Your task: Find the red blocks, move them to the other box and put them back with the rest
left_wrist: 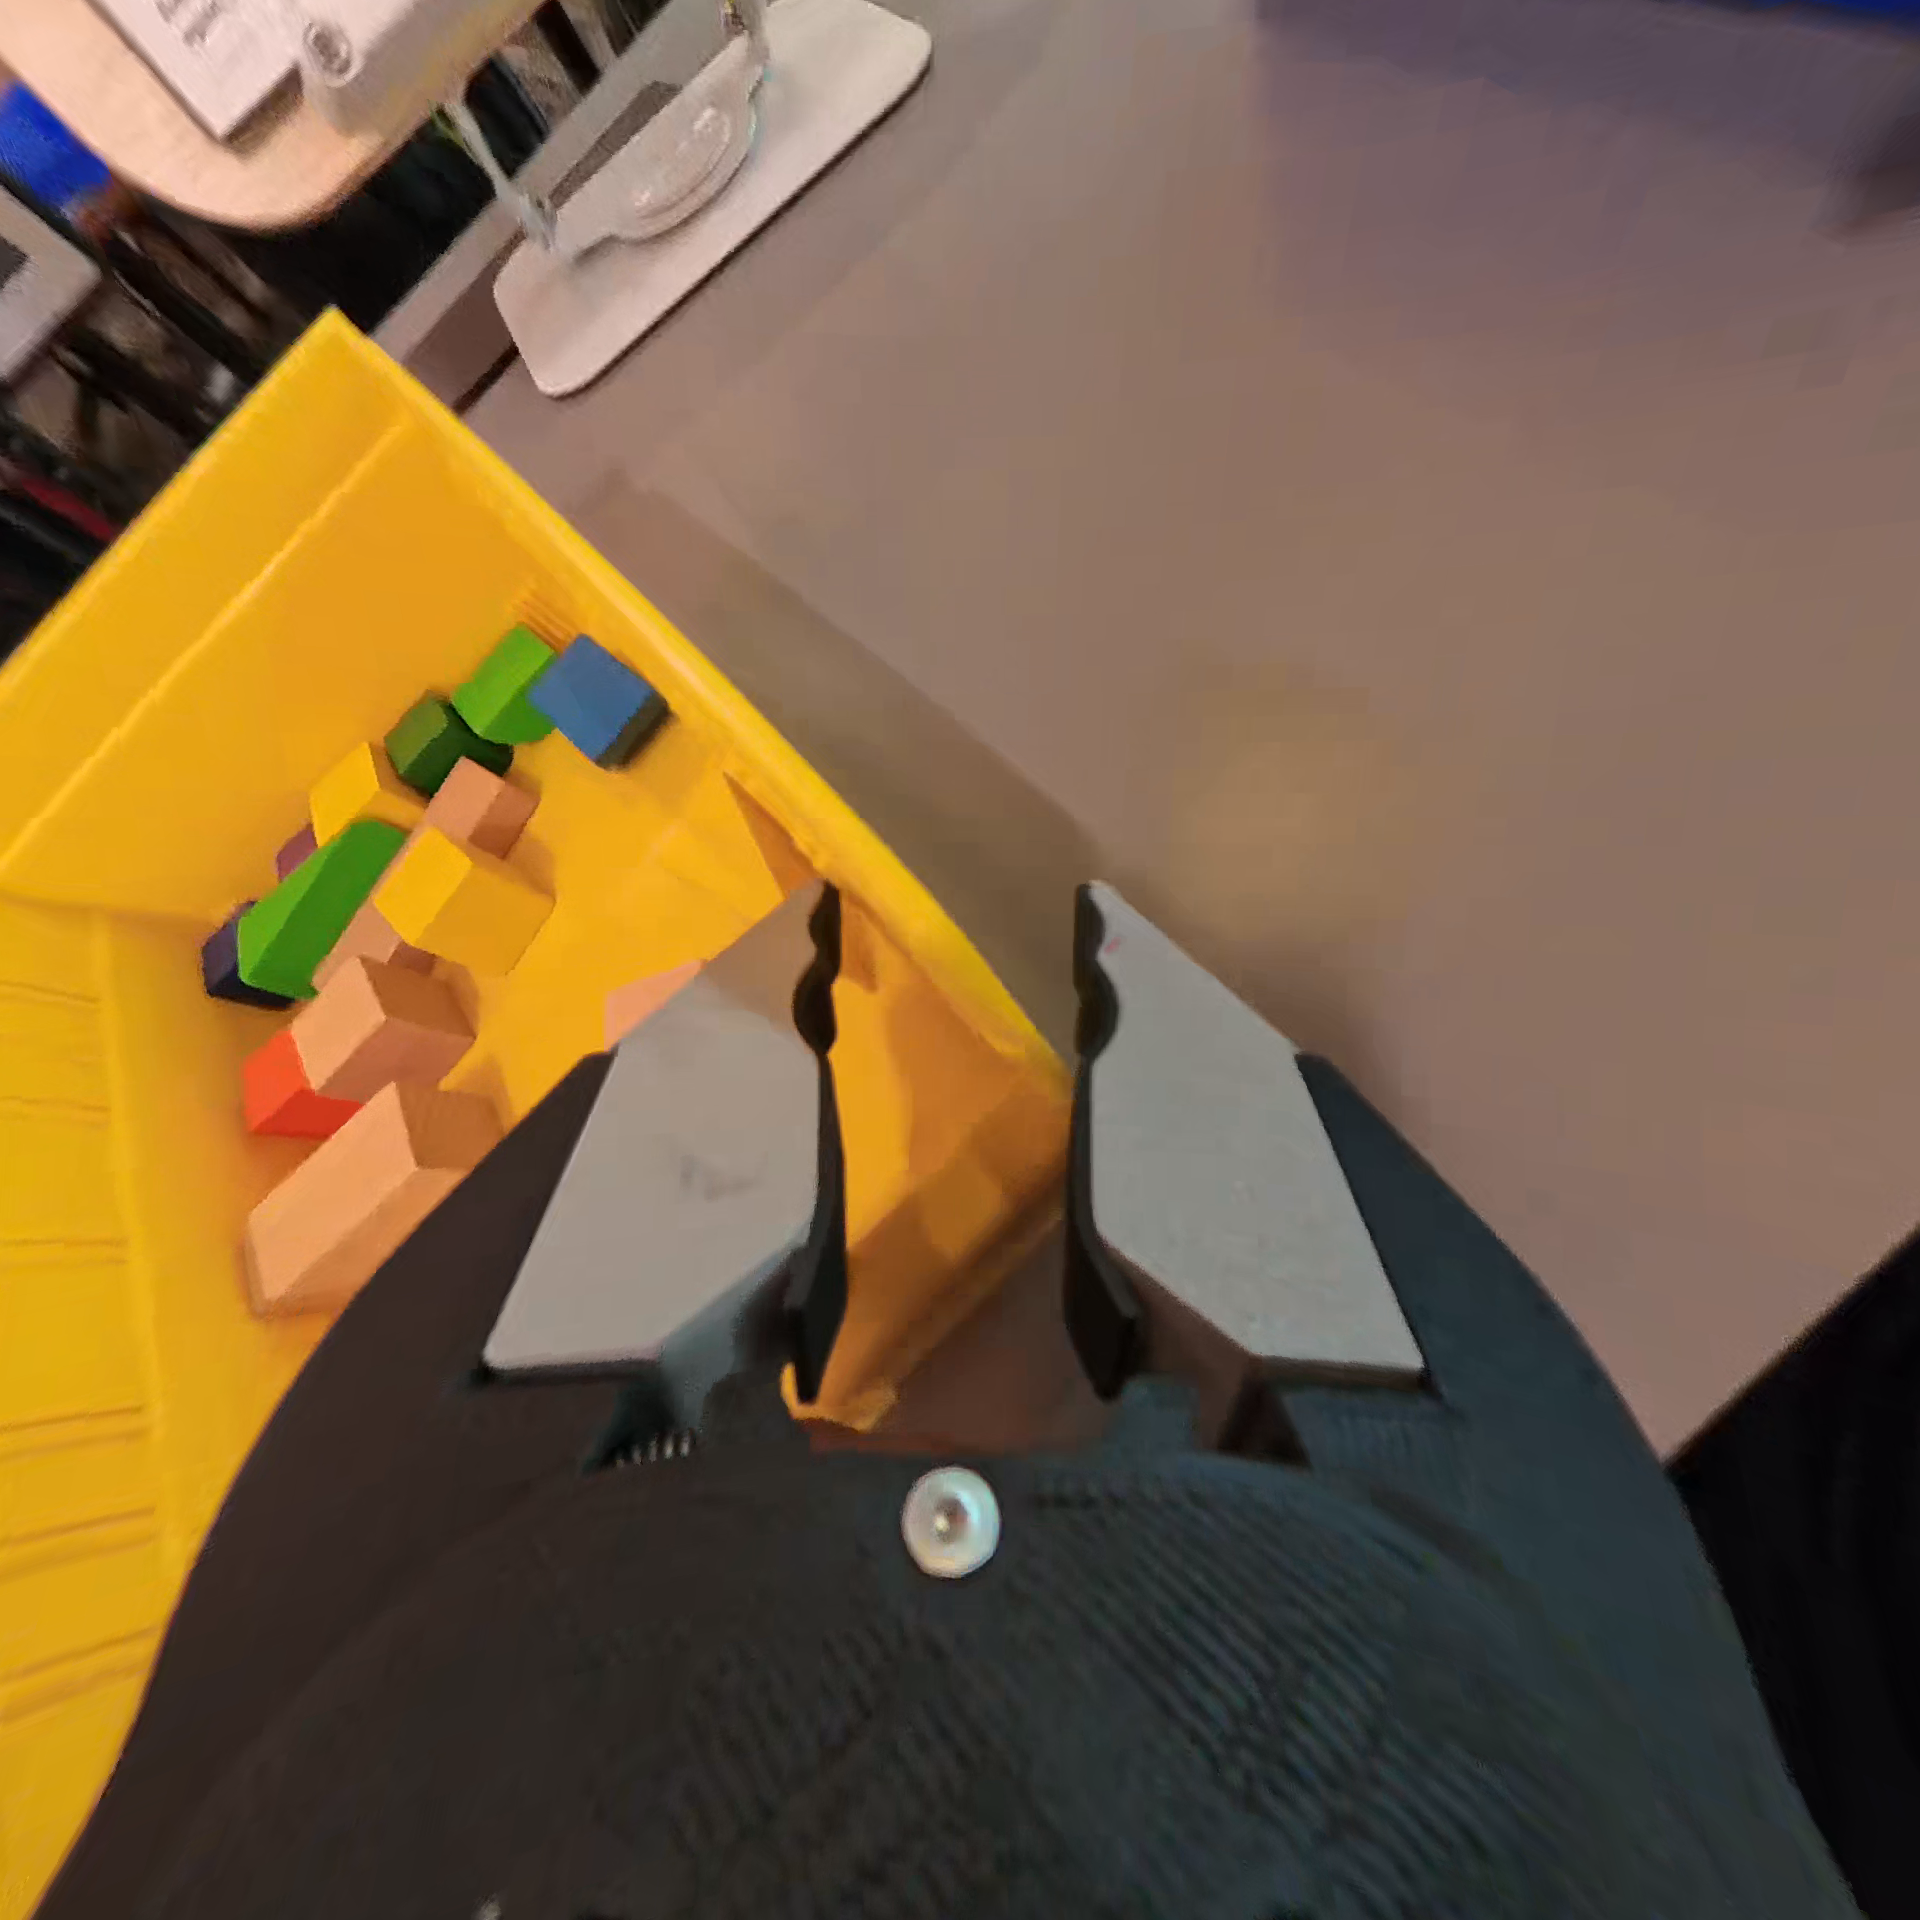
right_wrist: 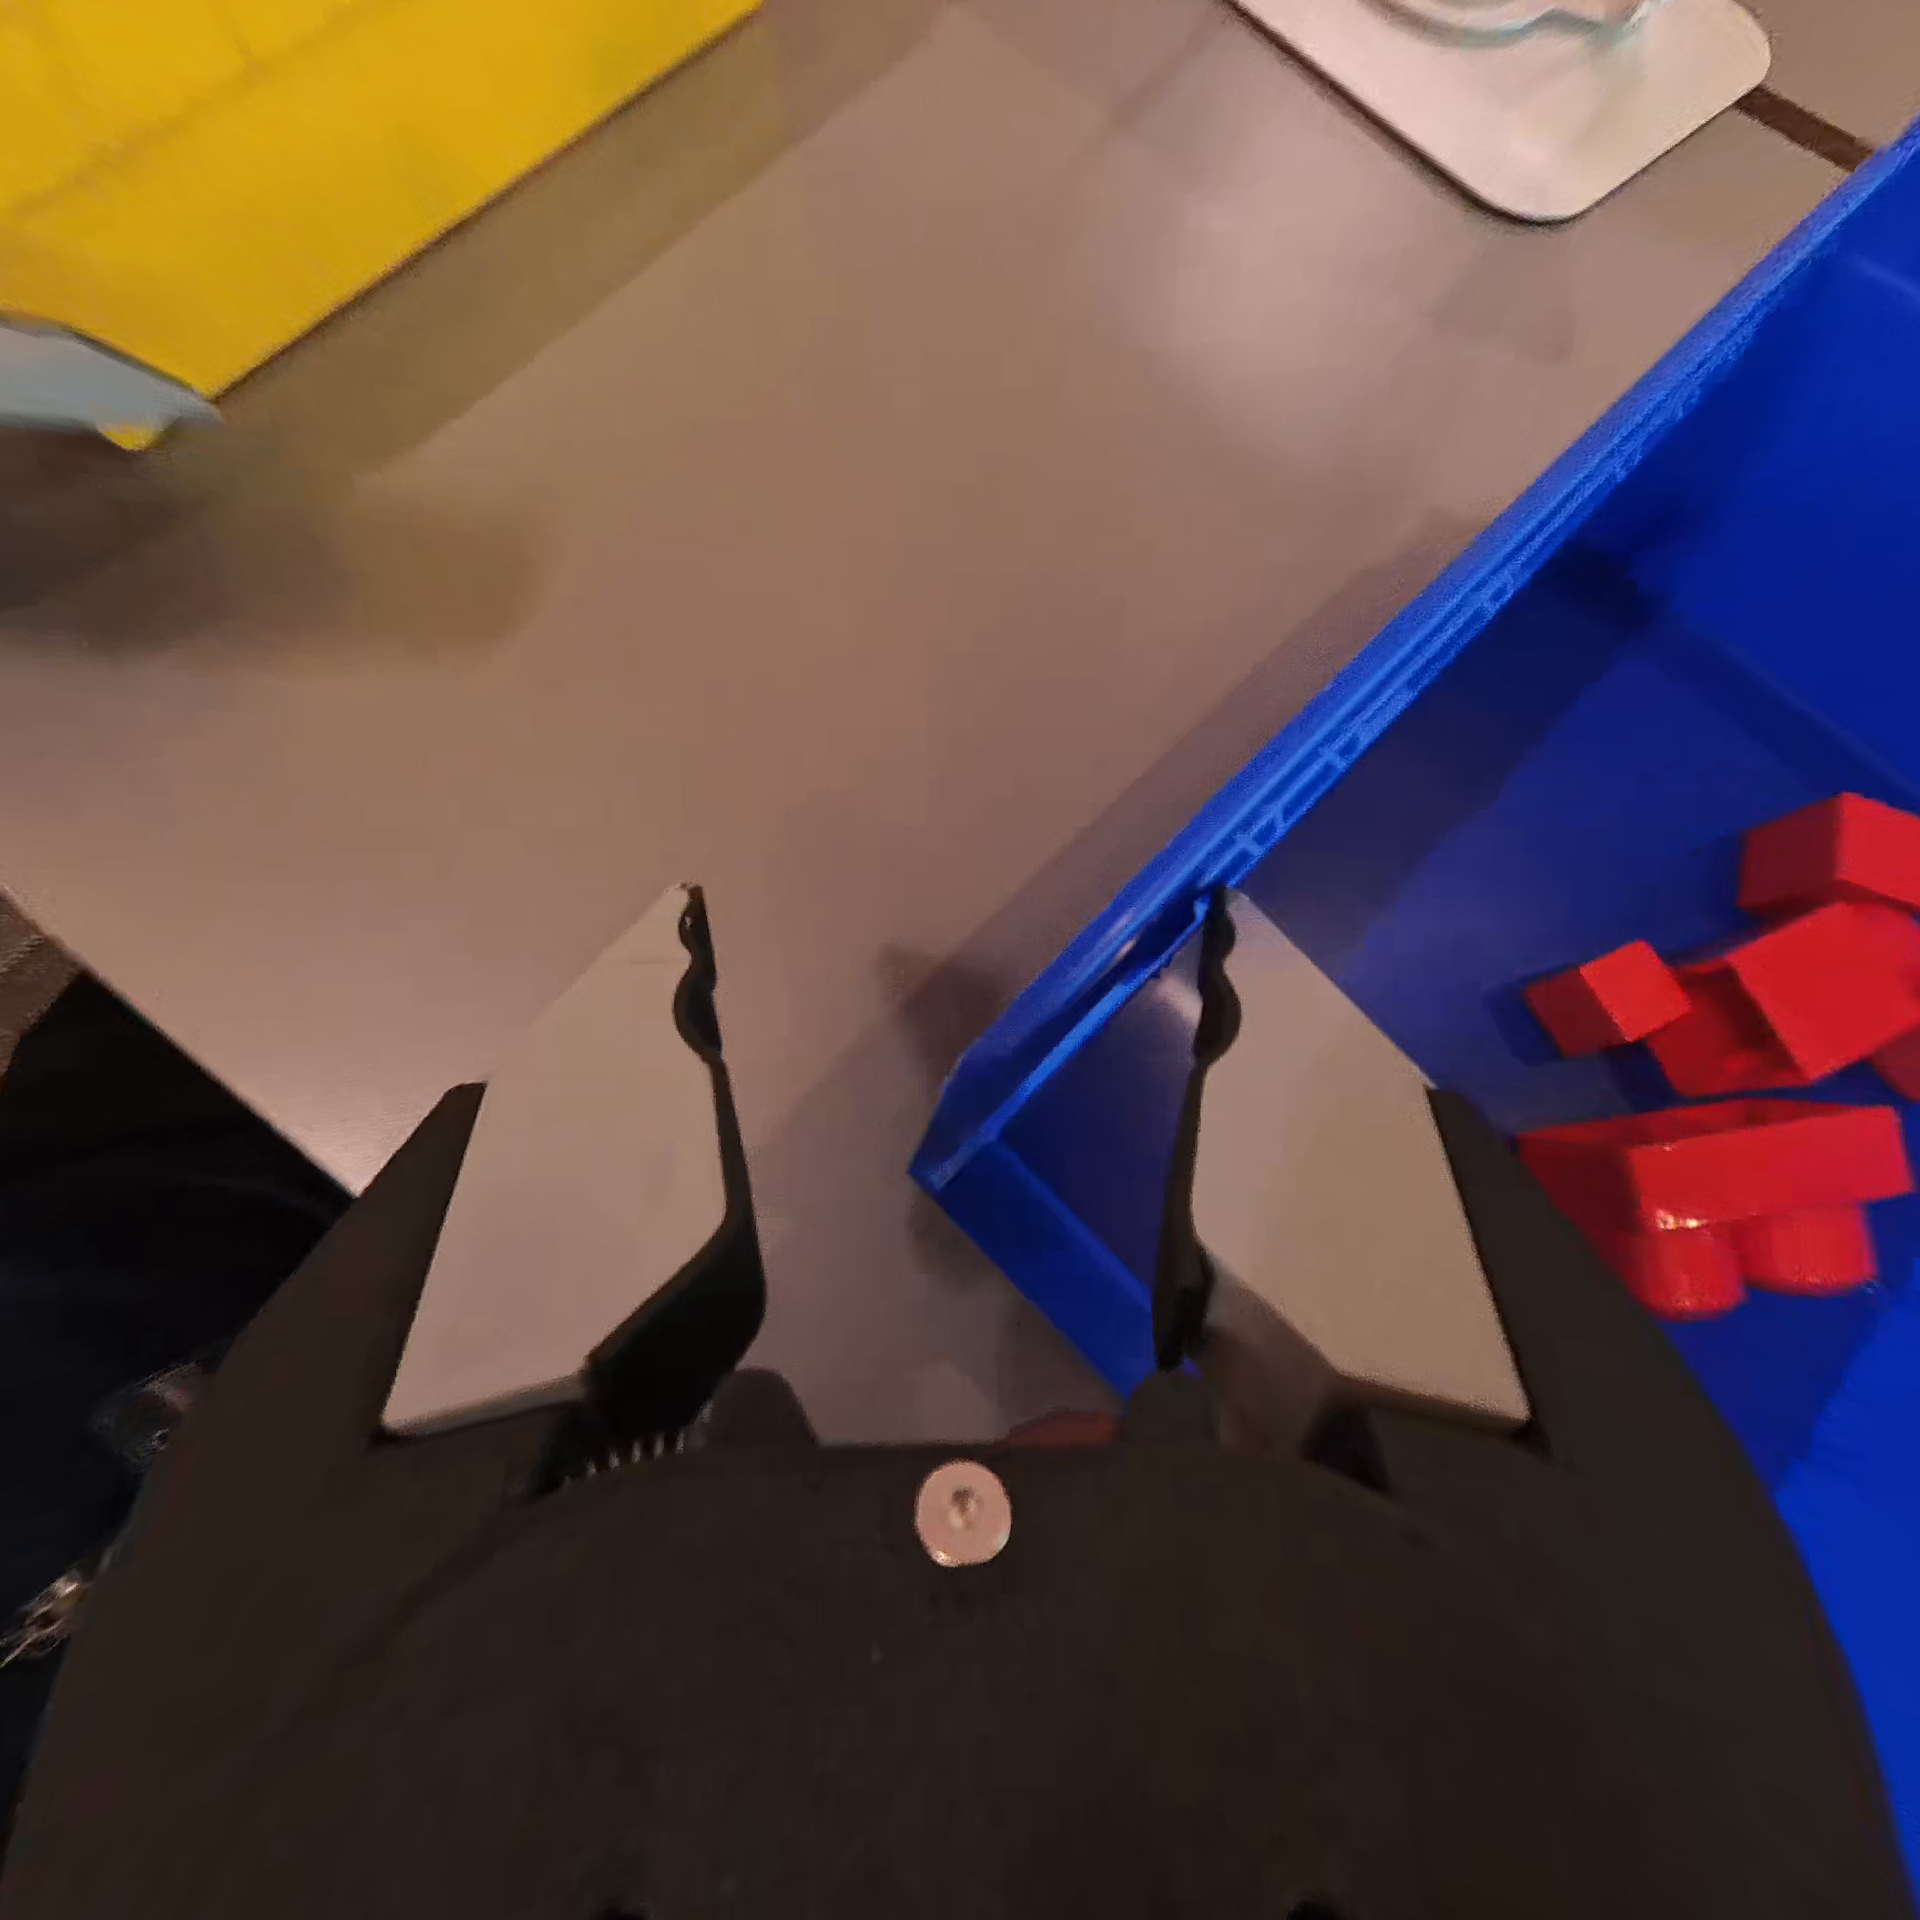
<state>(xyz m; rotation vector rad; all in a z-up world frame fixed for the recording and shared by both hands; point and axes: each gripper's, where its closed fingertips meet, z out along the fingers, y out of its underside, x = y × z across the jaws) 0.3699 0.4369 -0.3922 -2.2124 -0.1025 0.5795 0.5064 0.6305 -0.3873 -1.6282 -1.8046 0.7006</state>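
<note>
1. Progress: several red blocks [right_wrist: 1766,1049] lie in the blue box [right_wrist: 1558,727]; one orange-red block [left_wrist: 286,1091] remains among the mixed blocks in the yellow box [left_wrist: 208,644].
2. Left tongs [left_wrist: 951,914]: spread, empty, straddling the yellow box's rim.
3. Right tongs [right_wrist: 951,914]: spread, empty, over the blue box's wall.

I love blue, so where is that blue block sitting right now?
In the left wrist view, the blue block lies inside the yellow box, by its right wall, touching a green block.

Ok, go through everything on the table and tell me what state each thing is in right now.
Left hand-held gripper: open, astride the yellow box wall.
Right hand-held gripper: open, empty, astride the blue box corner.
Yellow box: holds mixed blocks, one red block among them.
Blue box: holds only red blocks.
</note>
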